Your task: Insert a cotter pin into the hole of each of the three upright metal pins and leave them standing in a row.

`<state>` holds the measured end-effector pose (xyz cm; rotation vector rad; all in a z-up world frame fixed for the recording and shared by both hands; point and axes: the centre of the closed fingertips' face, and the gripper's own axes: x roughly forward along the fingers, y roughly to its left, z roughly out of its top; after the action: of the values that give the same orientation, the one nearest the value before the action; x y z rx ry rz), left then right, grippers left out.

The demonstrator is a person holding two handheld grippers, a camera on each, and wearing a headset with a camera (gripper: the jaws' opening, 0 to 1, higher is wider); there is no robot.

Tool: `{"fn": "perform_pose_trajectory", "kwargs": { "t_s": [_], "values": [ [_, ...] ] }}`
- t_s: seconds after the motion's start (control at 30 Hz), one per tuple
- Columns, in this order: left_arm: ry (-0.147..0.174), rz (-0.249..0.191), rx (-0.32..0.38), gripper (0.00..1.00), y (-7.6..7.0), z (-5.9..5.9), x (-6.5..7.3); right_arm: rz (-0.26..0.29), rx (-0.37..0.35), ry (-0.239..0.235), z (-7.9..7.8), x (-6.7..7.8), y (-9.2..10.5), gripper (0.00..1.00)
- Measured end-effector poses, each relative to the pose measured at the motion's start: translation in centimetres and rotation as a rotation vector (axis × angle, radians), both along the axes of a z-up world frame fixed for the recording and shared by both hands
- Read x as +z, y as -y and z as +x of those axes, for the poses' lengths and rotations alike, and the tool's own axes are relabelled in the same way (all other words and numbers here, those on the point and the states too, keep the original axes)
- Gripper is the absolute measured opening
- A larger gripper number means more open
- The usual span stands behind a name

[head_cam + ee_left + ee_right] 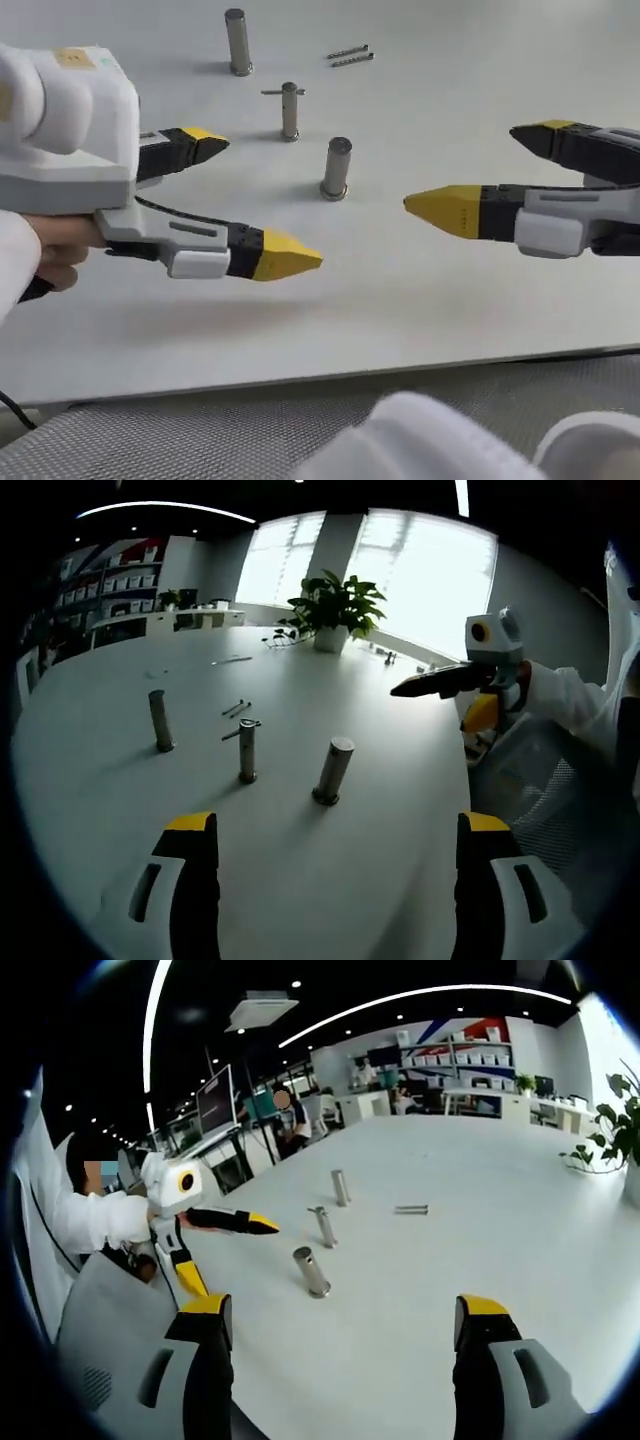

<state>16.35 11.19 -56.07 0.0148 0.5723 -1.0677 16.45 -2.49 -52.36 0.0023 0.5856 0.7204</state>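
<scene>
Three upright metal pins stand in a diagonal row on the white table (450, 320): the far pin (238, 42), the middle pin (290, 110) with a cotter pin through its top, and the near pin (337, 168). Two loose cotter pins (350, 56) lie beyond them on the right. My left gripper (250, 200) hovers open to the left of the near pin, holding nothing. On the other side, my right gripper (480, 170) is open and holds nothing either. The left gripper view shows the same row of pins (246, 750), and so does the right gripper view (324, 1227).
The table's front edge (300, 385) runs just below the grippers, with grey mesh seating (150, 440) beneath it. A potted plant (335, 605) stands at the table's far side. Open tabletop surrounds the pins.
</scene>
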Motion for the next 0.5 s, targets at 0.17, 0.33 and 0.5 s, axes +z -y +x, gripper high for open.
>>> {"fn": "perform_pose_trajectory", "kwargs": {
  "t_s": [0.17,0.33,0.5],
  "values": [
    [0.0,-0.019,0.026,0.99,-0.8,-0.5,0.7,-0.029,0.031,0.002,0.4,0.9,0.7,0.89],
    [-0.018,-0.035,0.044,0.99,-2.1,-2.0,1.2,-0.146,0.166,0.032,1.5,1.9,1.3,0.87],
    [-0.004,-0.02,0.071,0.99,-3.1,-2.8,1.5,-0.235,0.267,0.035,3.2,2.0,1.9,0.84]
  ]
}}
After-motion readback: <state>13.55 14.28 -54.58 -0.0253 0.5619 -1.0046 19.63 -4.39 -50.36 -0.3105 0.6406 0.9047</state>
